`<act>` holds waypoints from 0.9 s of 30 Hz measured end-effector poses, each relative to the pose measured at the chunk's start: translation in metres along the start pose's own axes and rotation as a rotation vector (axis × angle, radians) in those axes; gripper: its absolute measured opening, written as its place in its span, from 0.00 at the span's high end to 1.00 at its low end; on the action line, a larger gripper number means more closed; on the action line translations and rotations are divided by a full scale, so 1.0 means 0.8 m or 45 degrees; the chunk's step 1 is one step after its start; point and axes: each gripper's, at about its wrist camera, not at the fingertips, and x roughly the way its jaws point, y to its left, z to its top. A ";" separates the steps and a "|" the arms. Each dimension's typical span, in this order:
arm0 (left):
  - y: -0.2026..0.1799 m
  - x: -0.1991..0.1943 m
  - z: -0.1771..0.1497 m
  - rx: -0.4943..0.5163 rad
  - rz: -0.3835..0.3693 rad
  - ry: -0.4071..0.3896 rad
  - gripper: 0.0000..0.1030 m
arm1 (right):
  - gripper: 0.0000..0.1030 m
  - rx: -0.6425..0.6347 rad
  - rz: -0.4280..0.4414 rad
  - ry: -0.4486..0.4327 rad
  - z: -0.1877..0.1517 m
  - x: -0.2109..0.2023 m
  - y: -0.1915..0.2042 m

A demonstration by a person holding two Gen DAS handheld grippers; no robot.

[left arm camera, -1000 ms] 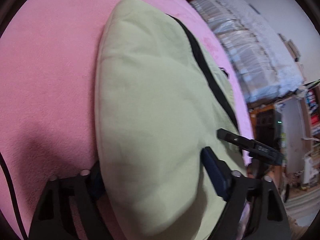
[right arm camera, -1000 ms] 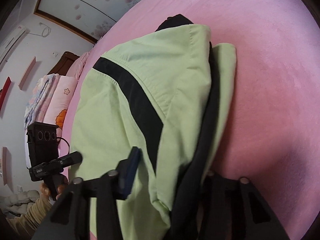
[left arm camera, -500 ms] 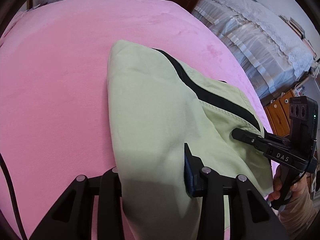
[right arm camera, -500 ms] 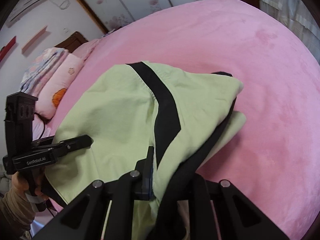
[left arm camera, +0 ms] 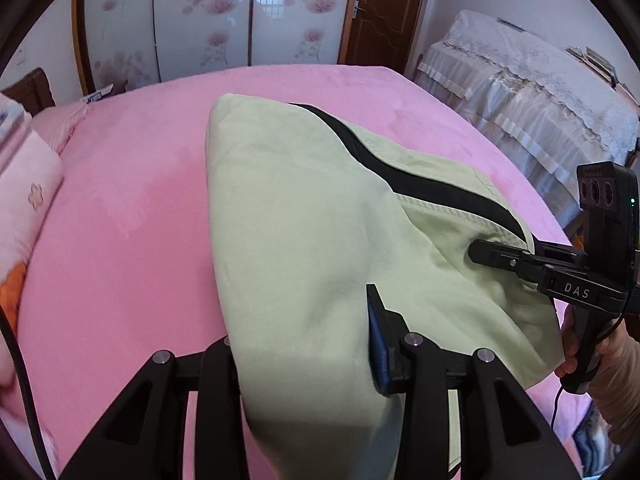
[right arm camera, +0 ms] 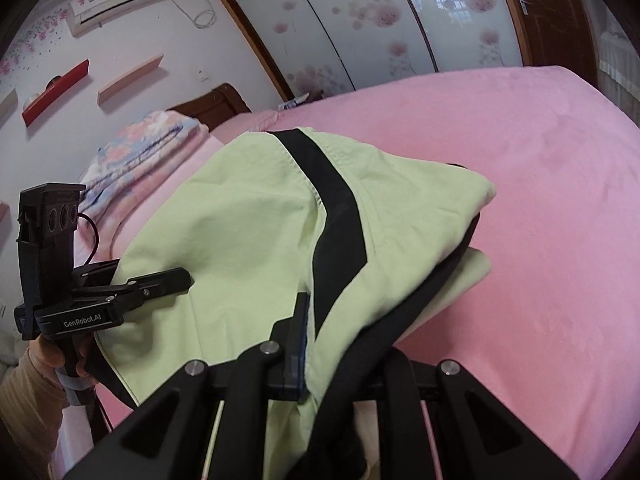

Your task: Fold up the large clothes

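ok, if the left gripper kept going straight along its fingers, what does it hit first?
Probably the green garment it already grips, then the pink bed cover beyond; depth is hard to judge. The left gripper points down at both.

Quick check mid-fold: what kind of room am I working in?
Most likely a home bedroom: a pink-covered bed, folded quilts by its wooden headboard, and a wall air conditioner.

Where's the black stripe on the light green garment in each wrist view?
Left wrist: black stripe runs diagonally right of centre, toward the right gripper.
Right wrist: stripe runs down the centre, above the near fingers.
Shared landmark: pink bedspread.
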 end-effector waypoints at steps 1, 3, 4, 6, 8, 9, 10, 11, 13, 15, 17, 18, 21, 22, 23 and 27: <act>0.021 0.008 0.014 -0.011 0.003 -0.002 0.64 | 0.89 0.004 0.004 -0.009 0.013 0.022 0.000; 0.070 0.033 0.042 0.007 0.023 -0.012 0.64 | 0.89 0.023 0.020 -0.034 0.037 0.071 -0.002; 0.093 0.042 0.047 0.011 0.023 -0.017 0.64 | 0.89 0.042 0.042 -0.056 0.046 0.094 -0.005; 0.132 0.077 0.060 -0.015 0.013 -0.014 0.63 | 0.89 0.079 0.051 -0.076 0.060 0.137 -0.014; 0.174 0.124 0.064 -0.048 0.007 0.004 0.62 | 0.89 0.123 0.056 -0.079 0.068 0.183 -0.030; 0.186 0.150 0.063 -0.059 0.001 0.021 0.62 | 0.89 0.148 0.061 -0.083 0.070 0.203 -0.038; 0.199 0.169 0.058 -0.078 -0.001 0.040 0.61 | 0.89 0.174 0.037 -0.051 0.069 0.228 -0.050; 0.211 0.190 0.051 -0.095 -0.001 0.066 0.59 | 0.89 0.198 0.028 -0.023 0.066 0.247 -0.060; 0.227 0.242 0.032 -0.110 0.026 0.141 0.50 | 0.87 0.229 -0.024 0.075 0.051 0.286 -0.081; 0.239 0.265 0.011 -0.116 0.090 0.092 0.29 | 0.79 0.203 -0.067 0.099 0.035 0.298 -0.092; 0.252 0.264 0.000 -0.144 0.136 0.020 0.07 | 0.65 0.170 -0.108 0.092 0.025 0.297 -0.097; 0.261 0.260 -0.006 -0.178 0.155 -0.013 0.05 | 0.52 0.166 -0.133 0.087 0.022 0.290 -0.099; 0.274 0.242 -0.011 -0.252 0.208 -0.046 0.01 | 0.47 0.093 -0.207 0.067 0.017 0.263 -0.096; 0.272 0.234 -0.012 -0.256 0.256 -0.047 0.01 | 0.47 0.066 -0.223 0.067 0.016 0.255 -0.092; 0.267 0.227 -0.012 -0.246 0.305 -0.044 0.01 | 0.47 0.032 -0.256 0.069 0.014 0.245 -0.085; 0.225 0.193 -0.006 -0.173 0.475 -0.012 0.01 | 0.46 -0.042 -0.370 0.054 0.012 0.195 -0.059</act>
